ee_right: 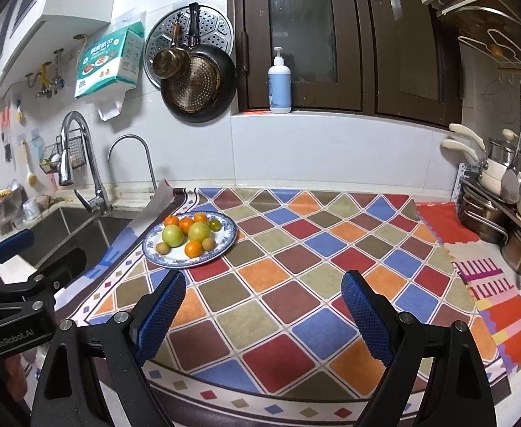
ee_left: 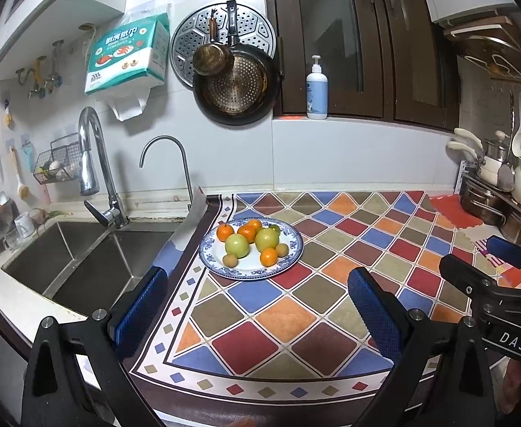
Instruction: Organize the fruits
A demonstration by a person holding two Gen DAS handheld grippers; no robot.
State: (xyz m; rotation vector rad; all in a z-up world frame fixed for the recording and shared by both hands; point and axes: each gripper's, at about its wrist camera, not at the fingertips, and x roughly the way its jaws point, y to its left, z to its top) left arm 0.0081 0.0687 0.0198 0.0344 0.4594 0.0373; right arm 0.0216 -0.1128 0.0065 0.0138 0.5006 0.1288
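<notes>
1. Your left gripper [ee_left: 256,306] is wide apart w/ nothing in it, well short of the plate [ee_left: 293,253].
2. Your right gripper [ee_right: 264,311] is wide too, empty, also short of the plate.
3. The fruits [ee_left: 251,240] sit on the plate, near the sink [ee_left: 64,256], on the checked mat [ee_left: 331,284].

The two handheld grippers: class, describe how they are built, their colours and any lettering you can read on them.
Both the left gripper and the right gripper have black angular frames with silver screw heads and two fingers faced with blue dimpled pads. White lettering reads "GenRobot.AI" on the left body and "DAS" on the right. No cables or sleeves show.
</notes>
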